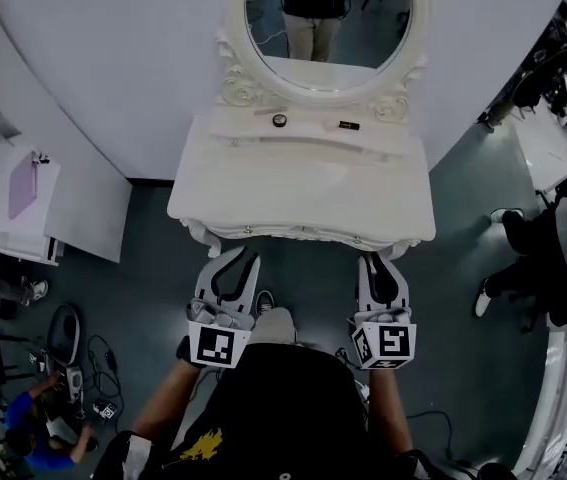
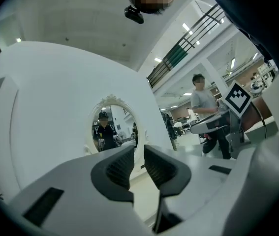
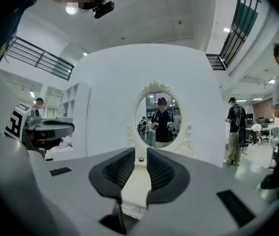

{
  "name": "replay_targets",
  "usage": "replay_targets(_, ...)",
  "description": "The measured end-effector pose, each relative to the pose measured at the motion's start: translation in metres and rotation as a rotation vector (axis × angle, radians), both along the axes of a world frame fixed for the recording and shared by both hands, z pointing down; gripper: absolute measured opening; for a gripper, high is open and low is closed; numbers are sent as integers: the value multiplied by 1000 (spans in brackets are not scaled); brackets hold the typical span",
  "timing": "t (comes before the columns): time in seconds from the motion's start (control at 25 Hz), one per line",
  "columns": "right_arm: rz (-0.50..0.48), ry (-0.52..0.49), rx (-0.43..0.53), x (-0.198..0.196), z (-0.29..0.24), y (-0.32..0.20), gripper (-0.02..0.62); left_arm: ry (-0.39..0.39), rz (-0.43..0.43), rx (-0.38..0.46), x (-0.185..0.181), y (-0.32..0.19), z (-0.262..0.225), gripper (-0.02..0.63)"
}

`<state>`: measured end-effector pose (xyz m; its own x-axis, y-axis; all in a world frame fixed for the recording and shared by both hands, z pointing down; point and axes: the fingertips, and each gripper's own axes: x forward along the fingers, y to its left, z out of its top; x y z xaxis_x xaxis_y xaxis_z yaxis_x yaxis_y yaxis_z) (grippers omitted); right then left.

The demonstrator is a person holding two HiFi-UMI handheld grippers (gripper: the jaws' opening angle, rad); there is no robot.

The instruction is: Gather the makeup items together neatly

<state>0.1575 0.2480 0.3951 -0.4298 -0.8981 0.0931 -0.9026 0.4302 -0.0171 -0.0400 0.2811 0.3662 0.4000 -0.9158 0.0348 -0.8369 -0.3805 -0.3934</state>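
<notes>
- Facing the white dressing table [image 1: 303,203], right at the start by the look of it: nothing gathered.
- Holding the left gripper [image 1: 231,264] short of the front edge, jaws a crack apart, clasping nothing.
- Same with the right gripper [image 1: 384,268]: slightly parted, empty.
- Up on the back ledge under the mirror [image 1: 328,28]: a small round pot [image 1: 279,120], a thin pink stick [image 1: 263,112], a dark tube [image 1: 348,125], strung apart.
- Left to do, probably everything: reaching in, lifting each, setting them side by side.

The small round dark thing [image 1: 279,120] and the short black bar [image 1: 348,125] on the white dressing table's [image 1: 303,193] back ledge are way too tiny to identify. The oval white-framed mirror [image 1: 328,28] gets chopped off at the head view's top edge.
</notes>
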Motion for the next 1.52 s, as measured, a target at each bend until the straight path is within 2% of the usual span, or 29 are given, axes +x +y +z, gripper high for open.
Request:
replay_targets(0.04,4,6,-7,4,3,1,98,-4,2,5,3,-2,-1,83)
replay_targets(0.12,10,5,-19,10,8,1,135,5,3,17,6,-5,-5,91)
replay_targets(0.16,12,-1,-24,13,10,1,160,43,-1,21,7,-7,-7,92)
replay_targets(0.24,15,-9,-39,19,14,0,187,188,-20,27,13,-11,-15,92)
replay_targets(0.28,17,-11,-48,22,16,-1,187,190,-16,21,17,-12,-16,92)
replay_targets(0.36,16,-10,-63,24,18,-7,187,95,6,-7,26,-15,-16,94)
replay_targets(0.4,12,-9,-66,23,19,-10,184,137,3,-14,28,-18,-17,94)
replay_targets(0.48,2,3,-65,19,20,-19,183,301,-17,-27,27,-26,-19,94)
replay_targets(0.56,-5,21,-67,15,24,-30,179,345,-26,-39,24,-37,-14,94)
replay_targets(0.84,-14,49,-116,2,43,-70,169,348,-60,-81,3,-85,13,94)
replay_targets(1.0,-23,100,-133,-7,46,-108,164,382,-103,-98,-20,-124,26,94)
replay_targets(1.16,-44,162,-169,-13,54,-157,166,338,-150,-101,-44,-166,45,94)
replay_targets(1.32,-72,293,-181,-21,62,-209,166,301,-191,-177,-64,-210,67,94)
replay_targets(1.44,-125,402,-202,-35,74,-245,173,323,-162,-132,-67,-248,64,94)
replay_targets(1.52,-143,424,-221,-43,81,-268,178,351,-145,-158,-68,-270,73,94)
